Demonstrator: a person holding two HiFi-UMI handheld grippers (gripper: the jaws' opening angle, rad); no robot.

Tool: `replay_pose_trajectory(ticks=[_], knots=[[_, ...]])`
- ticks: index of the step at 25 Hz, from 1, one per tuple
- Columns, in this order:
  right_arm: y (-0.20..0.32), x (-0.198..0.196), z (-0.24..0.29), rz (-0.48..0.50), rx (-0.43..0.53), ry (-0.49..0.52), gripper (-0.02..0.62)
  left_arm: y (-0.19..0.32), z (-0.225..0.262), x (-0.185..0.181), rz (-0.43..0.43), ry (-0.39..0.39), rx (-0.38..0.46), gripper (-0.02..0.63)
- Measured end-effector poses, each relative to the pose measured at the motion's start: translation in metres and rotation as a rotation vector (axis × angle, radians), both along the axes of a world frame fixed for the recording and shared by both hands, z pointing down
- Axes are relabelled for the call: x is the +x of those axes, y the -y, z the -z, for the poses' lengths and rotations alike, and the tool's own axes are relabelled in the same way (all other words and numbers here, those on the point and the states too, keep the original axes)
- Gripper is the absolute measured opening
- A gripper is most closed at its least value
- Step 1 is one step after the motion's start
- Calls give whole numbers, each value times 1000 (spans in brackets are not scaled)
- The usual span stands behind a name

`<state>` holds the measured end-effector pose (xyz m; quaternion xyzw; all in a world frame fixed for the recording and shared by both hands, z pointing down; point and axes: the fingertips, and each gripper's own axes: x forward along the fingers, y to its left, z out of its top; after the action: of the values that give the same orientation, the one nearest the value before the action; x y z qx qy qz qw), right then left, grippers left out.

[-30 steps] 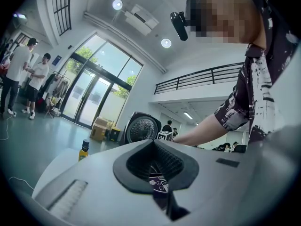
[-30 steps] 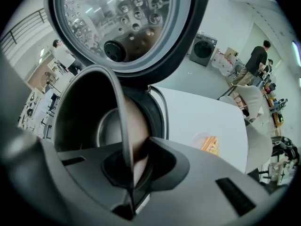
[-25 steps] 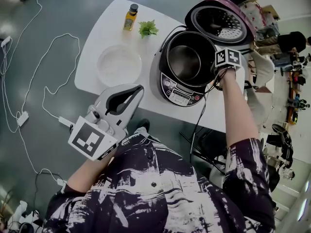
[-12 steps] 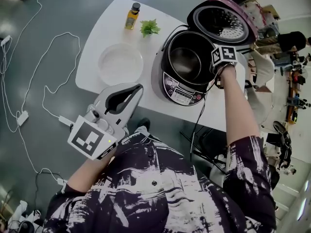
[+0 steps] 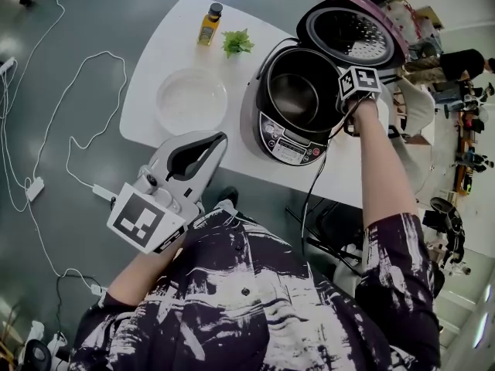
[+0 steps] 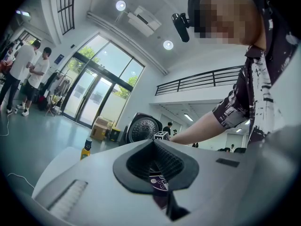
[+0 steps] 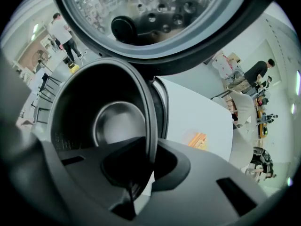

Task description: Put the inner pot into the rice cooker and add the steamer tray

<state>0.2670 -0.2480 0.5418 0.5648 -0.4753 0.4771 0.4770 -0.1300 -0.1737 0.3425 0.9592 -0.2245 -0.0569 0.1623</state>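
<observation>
The dark inner pot (image 5: 298, 91) sits inside the open rice cooker (image 5: 288, 139) on the white table. My right gripper (image 5: 348, 99) points down at the pot's right side, shut on the pot's thin rim (image 7: 149, 121). In the right gripper view the rim runs between the jaws of the right gripper (image 7: 146, 159). The round translucent steamer tray (image 5: 191, 99) lies on the table left of the cooker. My left gripper (image 5: 224, 137) hovers near my body off the table's front edge, shut on nothing. In its own view the left gripper (image 6: 153, 142) looks towards the cooker.
The cooker's lid (image 5: 352, 33) stands open behind the pot. A small yellow bottle (image 5: 209, 25) and a green plant (image 5: 237, 43) stand at the table's far edge (image 5: 178, 10). Cables (image 5: 46, 130) trail on the floor at left. People stand in the background.
The right gripper has tilted a little while keeping its hold on the pot's rim. The left gripper has stayed where it was.
</observation>
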Motion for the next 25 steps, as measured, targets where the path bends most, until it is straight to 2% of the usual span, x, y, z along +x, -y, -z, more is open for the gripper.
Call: replay_pose_trajectory(ticks=[10, 14, 20, 25], knots=[[-5, 0, 8, -229, 153, 178, 25, -3, 3, 0, -14, -7, 1, 5], [-6, 0, 11, -301, 188, 239, 37, -4, 3, 1, -18, -4, 1, 5], [-11, -1, 7, -346, 201, 296, 48, -6, 3, 3, -28, -6, 2, 5], [-19, 2, -5, -350, 200, 261, 25, -6, 3, 3, -33, -4, -1, 5]])
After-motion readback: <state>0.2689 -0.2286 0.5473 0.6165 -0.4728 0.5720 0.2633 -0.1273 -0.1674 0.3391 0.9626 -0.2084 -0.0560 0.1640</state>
